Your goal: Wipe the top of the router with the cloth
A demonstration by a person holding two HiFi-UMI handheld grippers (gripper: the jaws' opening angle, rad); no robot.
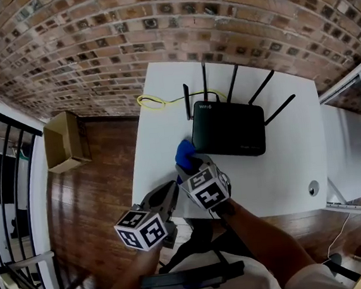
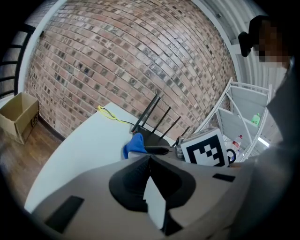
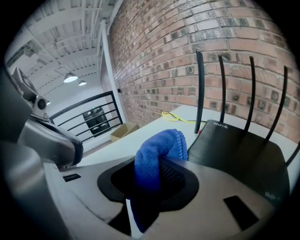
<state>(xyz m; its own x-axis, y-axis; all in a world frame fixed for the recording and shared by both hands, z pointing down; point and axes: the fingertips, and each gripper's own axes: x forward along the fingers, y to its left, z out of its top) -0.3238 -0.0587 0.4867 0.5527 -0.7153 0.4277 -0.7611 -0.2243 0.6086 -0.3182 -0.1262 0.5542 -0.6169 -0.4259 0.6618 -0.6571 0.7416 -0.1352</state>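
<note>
**Both grippers low, blue cloth right at the router's corner**

Forearms come in at the bottom of the head view, each hand carrying a gripper with its marker cube facing up. On the person's right, the right gripper (image 1: 186, 167) has its jaws clamped on the blue cloth (image 1: 184, 152), and the right gripper view confirms it: a fold of cloth (image 3: 157, 154) bulges up and out between the two jaws. That bundle sits at the near-left corner of the black router (image 1: 228, 128), just beside its edge. Whether fabric and casing actually touch cannot be told from either view.

The router lies flat on the white table (image 1: 291, 168), with its antennas fanned out along the far side and "WIFI6" printed near the left end of its top. A yellow cable (image 1: 151, 102) loops on the tabletop beyond the router's left end.

Now the left gripper (image 1: 170, 191): it hangs nearer the person than the router and off to its left, over the table's near edge. Its own view shows the jaws pressed together with nothing between them, and past them the cloth and the router (image 2: 154, 138).

Further left of the router, down on the wooden floor, stands an open cardboard box (image 1: 66, 142). A brick wall (image 1: 126, 38) rises behind the router.
</note>
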